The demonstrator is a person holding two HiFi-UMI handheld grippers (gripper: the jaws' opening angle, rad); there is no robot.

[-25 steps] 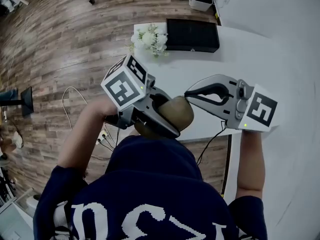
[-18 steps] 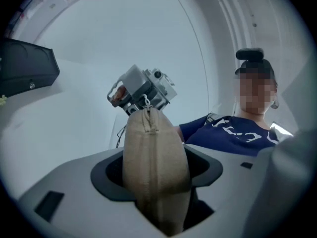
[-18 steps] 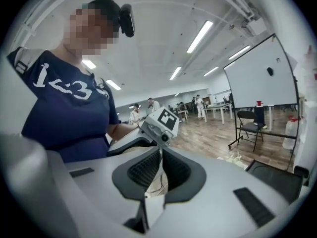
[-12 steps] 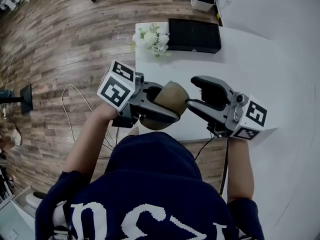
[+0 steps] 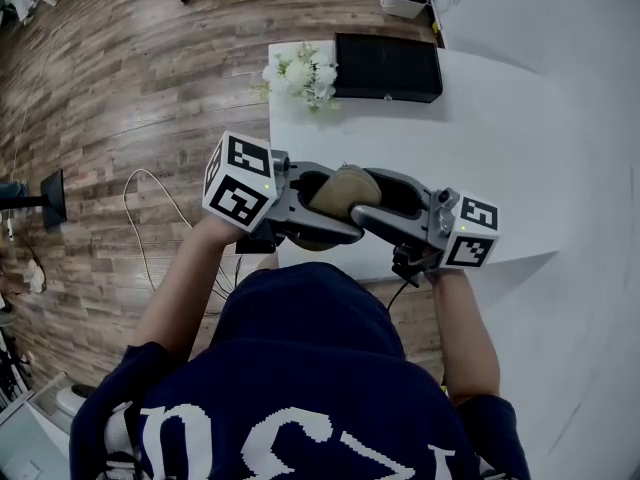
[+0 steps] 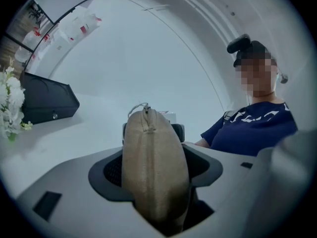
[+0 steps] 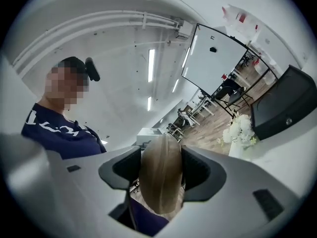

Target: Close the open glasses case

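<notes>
The left gripper [image 6: 154, 171] grips the case [image 5: 345, 189], which looks shut, and the right gripper [image 7: 161, 174] has just opened loosely around it.

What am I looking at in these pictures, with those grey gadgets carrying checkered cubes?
No robot here: a person holds tongs in each hand. One picture comes from a camera on the person's head, looking down; the other two come from cameras riding on the tongs. The left tongs grip a tan glasses case by the white table, at its near edge. The right tongs have just been opening and stand round the case's other end. On the table stand a black box and white flowers.
</notes>
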